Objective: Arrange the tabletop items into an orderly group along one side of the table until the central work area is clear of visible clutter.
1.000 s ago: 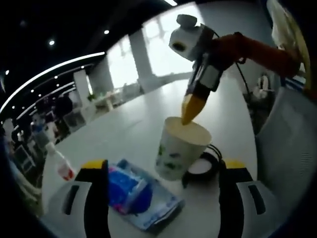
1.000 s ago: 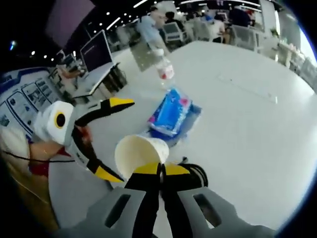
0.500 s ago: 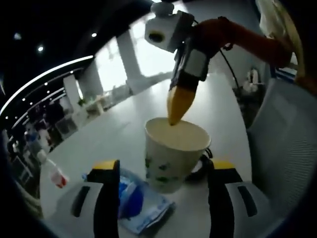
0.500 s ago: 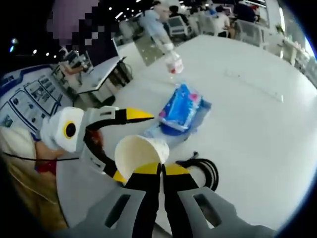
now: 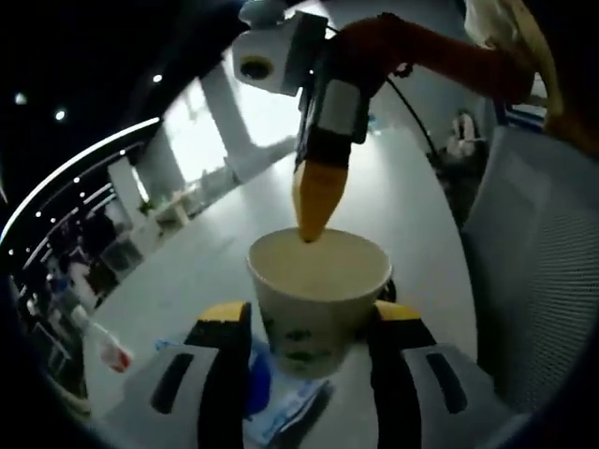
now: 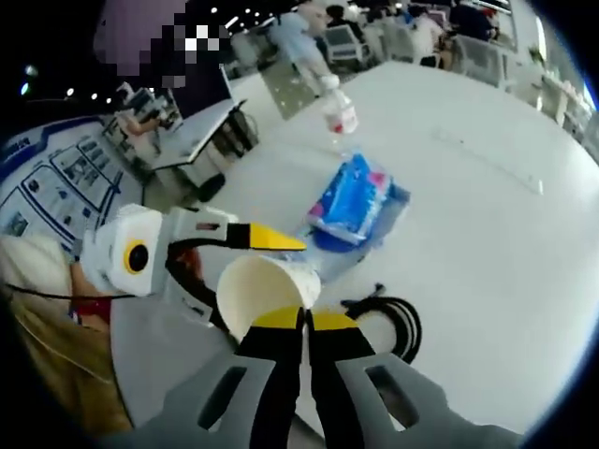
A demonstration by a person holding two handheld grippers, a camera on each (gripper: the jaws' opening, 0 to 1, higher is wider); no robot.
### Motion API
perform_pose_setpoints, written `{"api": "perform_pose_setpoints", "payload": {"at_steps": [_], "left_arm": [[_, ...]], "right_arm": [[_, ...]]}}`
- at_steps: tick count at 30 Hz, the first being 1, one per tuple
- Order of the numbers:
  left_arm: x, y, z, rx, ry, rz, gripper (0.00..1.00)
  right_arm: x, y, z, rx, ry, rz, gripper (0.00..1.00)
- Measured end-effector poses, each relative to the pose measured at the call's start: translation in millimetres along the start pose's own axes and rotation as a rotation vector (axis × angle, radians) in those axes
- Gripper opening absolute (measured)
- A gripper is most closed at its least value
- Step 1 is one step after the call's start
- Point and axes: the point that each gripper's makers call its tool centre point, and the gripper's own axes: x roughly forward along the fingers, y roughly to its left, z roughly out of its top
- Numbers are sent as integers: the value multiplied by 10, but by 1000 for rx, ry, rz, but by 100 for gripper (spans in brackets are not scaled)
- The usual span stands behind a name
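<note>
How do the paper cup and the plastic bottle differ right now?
The paper cup is pinched at its rim by the right gripper; the plastic bottle is gripped by nothing. The cup is open-topped, white with a green print; the bottle is clear with a red label. The cup sits nearer the camera, the bottle farther across the white table.

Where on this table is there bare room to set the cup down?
Free: the broad white table beyond the blue packet and black cable. Crowded: near the paper cup, with the packet, cable and water bottle.
</note>
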Motion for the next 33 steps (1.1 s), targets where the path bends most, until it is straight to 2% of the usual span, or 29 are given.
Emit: {"api": "perform_pose_setpoints", "payload": {"at_steps": [10, 14, 20, 22, 28, 33], "left_arm": [[3, -52, -1, -16, -2, -20, 42], [3, -47, 1, -28, -4, -20, 42], [-13, -36, 20, -80, -28, -16, 42], [-16, -45, 45, -101, -40, -22, 42], [-25, -16, 95, -126, -55, -10, 42], [-34, 30, 81, -158, -57, 3, 42]], "right_arm": [[3, 28, -9, -31, 1, 7, 2], [-1, 40, 8, -75, -10, 6, 2], [-4, 42, 54, -117, -35, 5, 3], [-8, 46, 106, -140, -66, 3, 3], [-88, 83, 315, -182, -175, -2, 20], [-146, 84, 401, -206, -227, -15, 39]]}}
